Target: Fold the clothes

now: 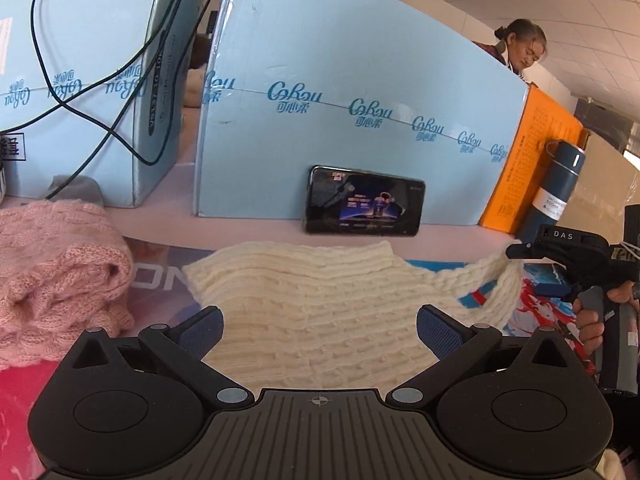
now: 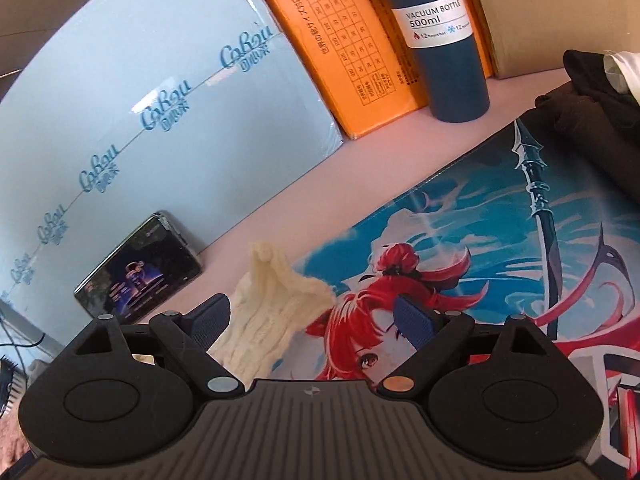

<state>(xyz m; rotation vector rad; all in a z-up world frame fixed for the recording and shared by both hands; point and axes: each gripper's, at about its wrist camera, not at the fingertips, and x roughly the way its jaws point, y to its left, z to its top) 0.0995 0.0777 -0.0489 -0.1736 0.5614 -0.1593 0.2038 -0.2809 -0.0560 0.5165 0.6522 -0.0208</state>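
Lying flat on bench point(image 1: 248, 236): cream knit sweater point(image 1: 304, 292), long axis crosswise, directly ahead of and below left gripper point(image 1: 320, 328). Left jaws wide apart, empty. Sleeve point(image 2: 272, 308) stretched out rightward, raised against one finger of right gripper point(image 2: 312, 320); right jaws wide apart, not pinching. Right hand nearer sleeve, left nearer body. Legible: "VACUUM BOTTLE 500ml" on bottle point(image 2: 444, 40); "可心柔" on blue boxes point(image 1: 360, 100); "DAS" on right gripper housing.

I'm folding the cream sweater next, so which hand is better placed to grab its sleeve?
Probably the right: its open tongs sit at the sleeve, while the left tongs hover over the sweater body.
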